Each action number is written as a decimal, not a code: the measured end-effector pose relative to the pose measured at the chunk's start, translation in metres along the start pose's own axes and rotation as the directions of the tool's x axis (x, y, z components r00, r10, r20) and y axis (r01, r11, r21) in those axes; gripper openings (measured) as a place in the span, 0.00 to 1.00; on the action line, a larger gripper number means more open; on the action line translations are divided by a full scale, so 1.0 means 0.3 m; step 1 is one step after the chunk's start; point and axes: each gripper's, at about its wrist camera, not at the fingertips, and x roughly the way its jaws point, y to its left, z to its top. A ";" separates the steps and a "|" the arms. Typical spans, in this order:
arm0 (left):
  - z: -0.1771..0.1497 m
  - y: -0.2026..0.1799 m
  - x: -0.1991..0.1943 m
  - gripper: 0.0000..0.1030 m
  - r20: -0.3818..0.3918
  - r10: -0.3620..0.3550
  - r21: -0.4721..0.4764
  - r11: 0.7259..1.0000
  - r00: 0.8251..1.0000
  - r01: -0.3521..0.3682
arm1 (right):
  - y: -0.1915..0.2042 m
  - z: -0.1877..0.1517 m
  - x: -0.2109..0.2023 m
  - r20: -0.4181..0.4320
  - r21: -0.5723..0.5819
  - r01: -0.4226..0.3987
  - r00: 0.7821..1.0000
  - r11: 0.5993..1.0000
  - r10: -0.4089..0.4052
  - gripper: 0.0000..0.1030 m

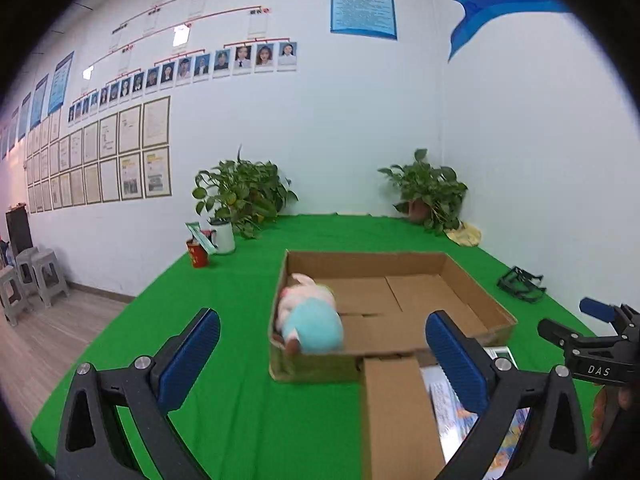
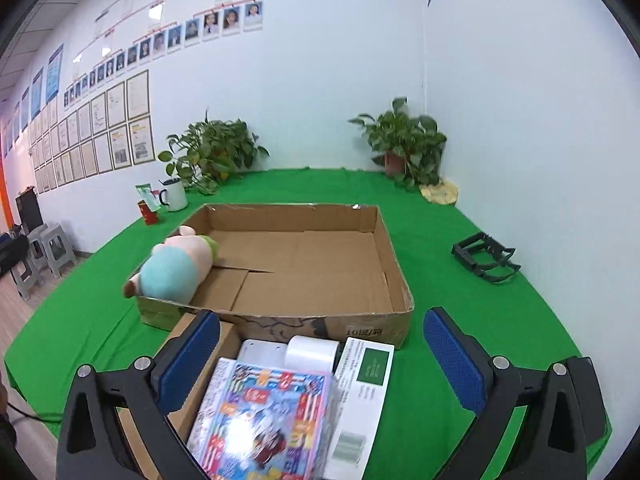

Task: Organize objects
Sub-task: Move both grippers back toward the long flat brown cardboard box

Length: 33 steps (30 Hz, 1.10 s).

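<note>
Green cloth covers the table (image 2: 460,280), and a shallow cardboard tray (image 2: 394,276) sits near its middle with its flaps folded flat inside. A plush pig (image 2: 172,268) in a pale blue shirt lies on its side in the tray's near left corner, its rear end hanging over the rim; in the left wrist view the pig (image 1: 310,322) is blurred.

Both claws are open and hold nothing. The left claw (image 1: 322,364) hovers above the table's near edge, its blue pads spread wide on either side of the tray's near wall. The right claw (image 2: 322,364) hangs over a cluster of things just in front of the tray: a colourful picture book (image 2: 260,412), a white box with a green label (image 2: 362,396) touching the book's right side, a white roll (image 2: 312,354) behind the book, and a plain brown carton (image 2: 200,364) to the left.

Toward the far left edge of the table stand a white mug (image 2: 176,194) and a red cup (image 2: 147,212). Two potted plants, one at the far left (image 2: 212,152) and one in the far right corner (image 2: 404,140), sit against the wall. A yellow cloth (image 2: 440,192) lies beside the right plant, and a dark wire-frame holder (image 2: 486,258) rests near the right edge, well apart from the tray.
</note>
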 end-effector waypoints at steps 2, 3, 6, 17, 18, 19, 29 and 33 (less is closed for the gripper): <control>-0.035 -0.035 -0.005 1.00 -0.017 -0.013 0.001 1.000 1.000 0.013 | 0.036 -0.045 -0.082 0.031 0.011 0.000 1.000 1.000 0.000 1.00; -0.049 -0.052 -0.009 1.00 -0.030 -0.024 0.002 1.000 0.999 0.024 | 0.035 -0.058 -0.091 0.036 0.012 -0.007 0.999 1.000 0.007 1.00; -0.075 -0.077 0.008 1.00 -0.072 -0.045 -0.016 0.999 0.996 0.044 | 0.036 -0.107 -0.132 0.045 0.016 -0.011 0.999 1.000 0.010 1.00; -0.126 -0.118 -0.005 0.92 -0.114 -0.038 -0.018 0.999 0.993 0.036 | -0.038 -0.155 -0.162 0.061 -0.010 -0.051 0.997 0.999 0.052 1.00; -0.131 -0.111 0.002 0.79 -0.120 -0.035 -0.012 0.999 0.992 0.034 | -0.041 -0.153 -0.158 0.065 -0.015 -0.056 0.996 0.998 0.057 1.00; -0.136 -0.112 0.010 0.61 -0.127 -0.034 -0.011 0.999 0.991 0.033 | -0.038 -0.155 -0.164 0.073 -0.020 -0.064 0.995 0.998 0.065 1.00; -0.207 0.008 0.053 0.82 -0.187 -0.067 -0.021 0.998 0.980 0.064 | -0.017 -0.203 -0.199 0.097 -0.025 -0.148 0.984 0.989 0.149 0.97; -0.255 0.058 0.081 0.85 -0.252 -0.136 -0.089 0.989 0.958 0.117 | 0.041 -0.229 -0.186 0.032 -0.077 -0.307 0.950 0.949 0.310 1.00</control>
